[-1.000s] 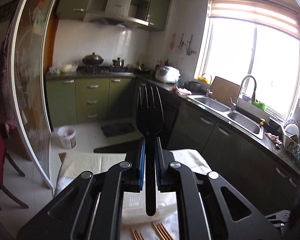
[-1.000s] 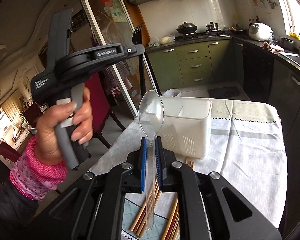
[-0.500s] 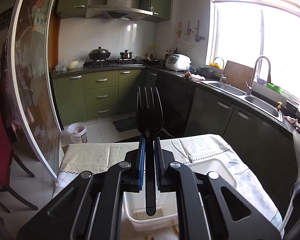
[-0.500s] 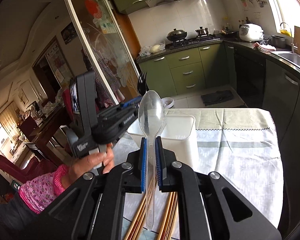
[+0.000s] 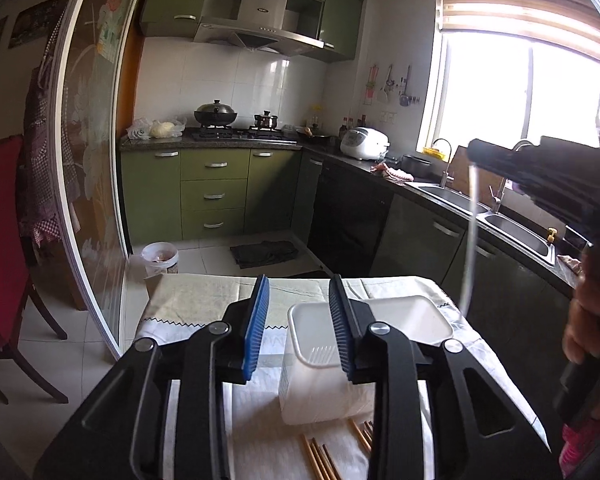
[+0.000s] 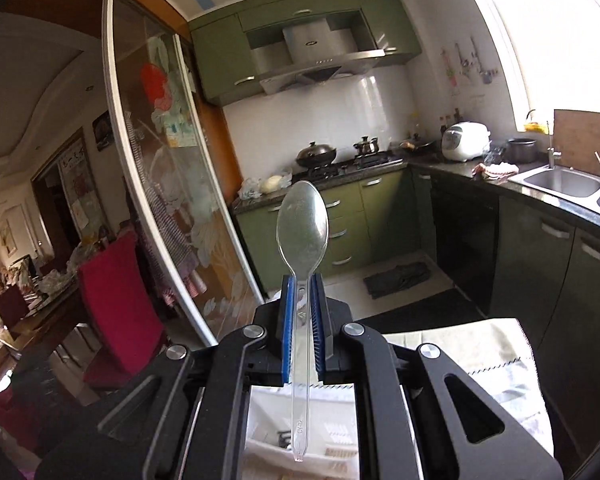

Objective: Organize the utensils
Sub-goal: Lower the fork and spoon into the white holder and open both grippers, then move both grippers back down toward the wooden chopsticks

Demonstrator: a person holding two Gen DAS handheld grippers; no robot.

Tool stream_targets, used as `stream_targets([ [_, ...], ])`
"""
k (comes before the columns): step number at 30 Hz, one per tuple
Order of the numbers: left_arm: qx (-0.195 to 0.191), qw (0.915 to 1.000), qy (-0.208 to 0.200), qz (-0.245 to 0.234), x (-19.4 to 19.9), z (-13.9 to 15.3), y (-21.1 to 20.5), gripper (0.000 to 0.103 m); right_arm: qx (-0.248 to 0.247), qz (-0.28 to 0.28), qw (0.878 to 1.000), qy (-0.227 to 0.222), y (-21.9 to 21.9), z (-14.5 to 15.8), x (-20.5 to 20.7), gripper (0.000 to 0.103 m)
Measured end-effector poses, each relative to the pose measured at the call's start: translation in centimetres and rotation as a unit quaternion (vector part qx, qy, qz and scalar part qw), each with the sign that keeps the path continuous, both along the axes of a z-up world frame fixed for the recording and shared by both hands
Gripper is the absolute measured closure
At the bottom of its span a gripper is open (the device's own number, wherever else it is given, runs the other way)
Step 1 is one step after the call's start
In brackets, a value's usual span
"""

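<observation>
Opening: left gripper (image 5: 299, 326) jaws parting, empty; black fork gone from between them, presumably dropped into white bin (image 5: 416, 312) just beyond. Right gripper (image 6: 301, 328) jaws clenched on clear spoon (image 6: 302, 232), next to bin.

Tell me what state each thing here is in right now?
Left hand-held gripper: jaws opening, nothing between them.
Right hand-held gripper: shut on the clear spoon.
Clear spoon: upright, bowl up.
White utensil bin: upright on the tablecloth.
Chopsticks: lying loose beside the bin.
</observation>
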State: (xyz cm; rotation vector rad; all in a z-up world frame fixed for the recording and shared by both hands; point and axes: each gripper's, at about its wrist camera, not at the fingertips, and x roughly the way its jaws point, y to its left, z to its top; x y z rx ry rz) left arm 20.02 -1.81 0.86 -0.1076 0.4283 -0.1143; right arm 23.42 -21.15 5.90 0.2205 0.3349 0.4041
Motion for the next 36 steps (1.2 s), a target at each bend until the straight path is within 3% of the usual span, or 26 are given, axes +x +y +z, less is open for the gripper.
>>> stream_targets([
  [8, 0.026, 0.9996, 0.006, -0.006, -4.0, 0.1, 0.9, 0.069, -0.025, -0.019, 0.999, 0.013, 1.6, -4.7, 2.9, 0.093],
  [20, 0.028, 0.9957, 0.087, -0.015, -3.5, -2.0, 0.3, 0.069, -0.067, -0.01, 0.997, 0.043, 1.6, -10.0, 1.1, 0.091],
  [22, 0.032, 0.9942, 0.102, -0.015, -3.5, -2.5, -0.1, 0.068, -0.077, -0.002, 0.996, 0.052, 1.5, -10.3, 0.9, 0.075],
  [25, 0.039, 0.9897, 0.136, -0.016, -3.3, -3.5, -0.8, 0.063, -0.083, -0.004, 0.995, 0.048, 1.1, -10.3, -0.3, 0.07],
  [30, 0.047, 0.9738, 0.222, -0.012, -2.3, -6.3, -1.7, 0.063, -0.065, -0.013, 0.997, 0.045, -1.6, -10.2, -3.7, 0.071],
  [36, 0.022, 0.9358, 0.351, -0.02, -0.1, -11.7, -2.5, 0.063, -0.059, -0.013, 0.993, 0.099, -5.1, -13.0, -6.4, 0.071],
])
